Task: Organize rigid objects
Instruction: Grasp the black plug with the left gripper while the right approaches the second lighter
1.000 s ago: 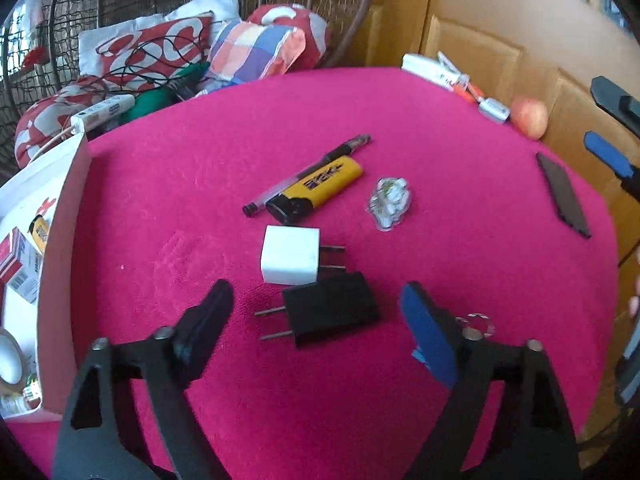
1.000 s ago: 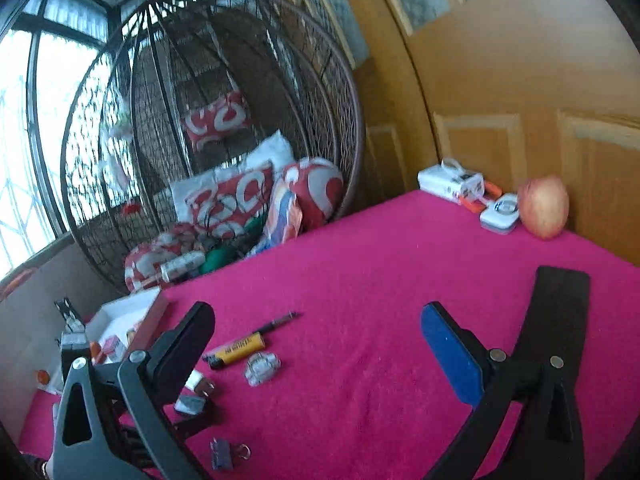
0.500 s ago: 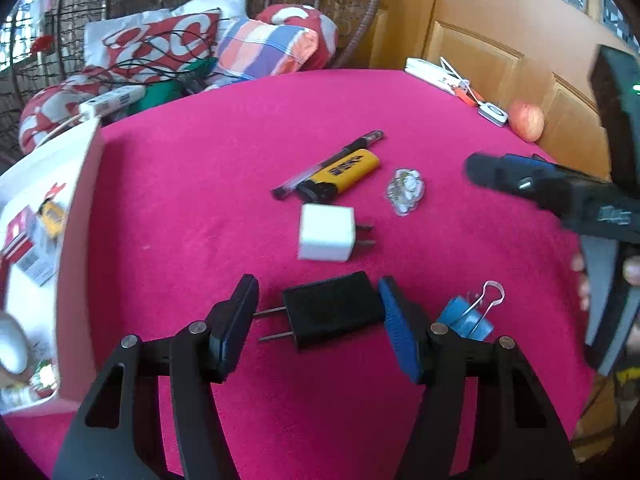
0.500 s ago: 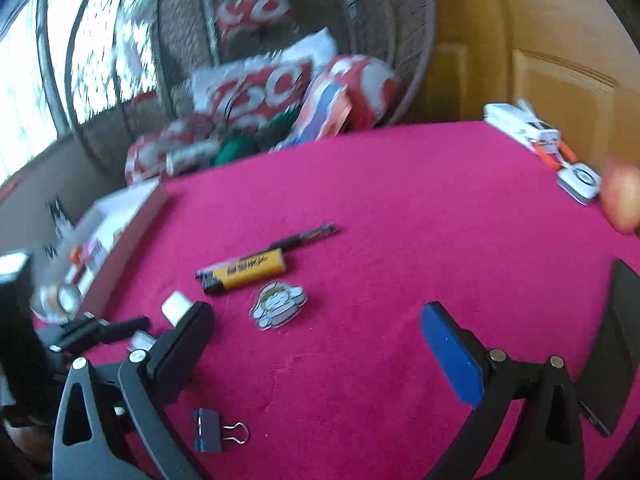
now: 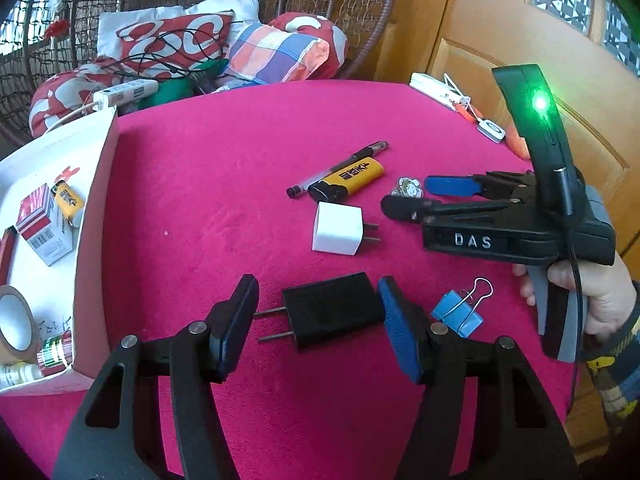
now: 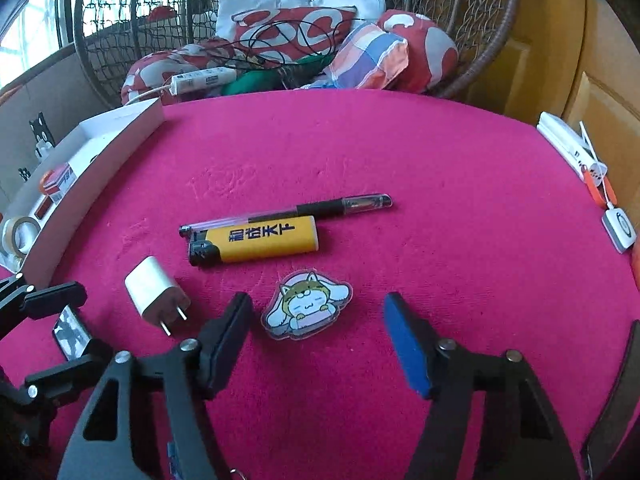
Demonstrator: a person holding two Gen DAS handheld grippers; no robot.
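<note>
Your left gripper point(image 5: 316, 320) straddles the black plug adapter point(image 5: 332, 310) on the pink counter point(image 5: 240, 168); its blue finger point(image 5: 396, 332) touches the body, the other sits off the prongs, so nothing is clamped. Your right gripper point(image 6: 316, 332), fingers just narrowing, brackets the cartoon charm point(image 6: 306, 304) without touching it.

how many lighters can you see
2. One yellow lighter lies on the pink tabletop beside the pen. A second yellow lighter lies in the white box at the table's left. The box contents may hide more.
</note>
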